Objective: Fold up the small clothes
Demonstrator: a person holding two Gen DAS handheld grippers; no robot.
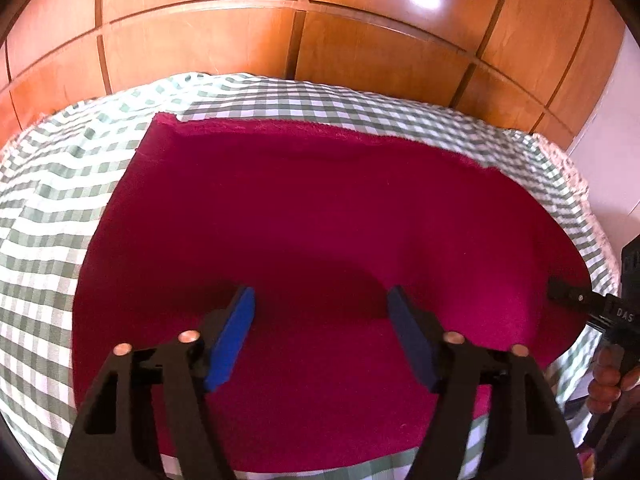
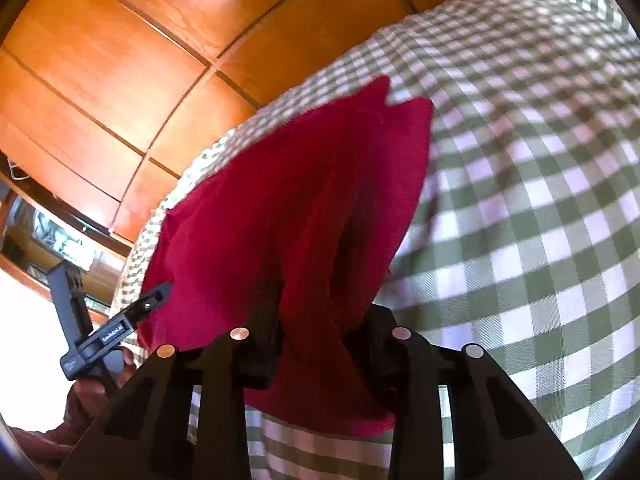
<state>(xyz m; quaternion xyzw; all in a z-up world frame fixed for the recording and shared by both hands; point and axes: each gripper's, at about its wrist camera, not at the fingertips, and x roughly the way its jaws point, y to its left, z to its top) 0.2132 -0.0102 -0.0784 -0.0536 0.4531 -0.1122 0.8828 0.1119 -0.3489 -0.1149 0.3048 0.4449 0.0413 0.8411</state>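
Crimson cloth (image 2: pixel 304 208) bunched in right gripper (image 2: pixel 320 344); left gripper (image 1: pixel 322 300) gapes, empty.

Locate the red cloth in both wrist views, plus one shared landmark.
Left wrist: the red cloth fills the centre, lying flat on the checked cover, under the open left claw.
Right wrist: the red cloth sits centre-left, bunched between the right claw's fingers.
Shared landmark: the green-and-white checked cover.
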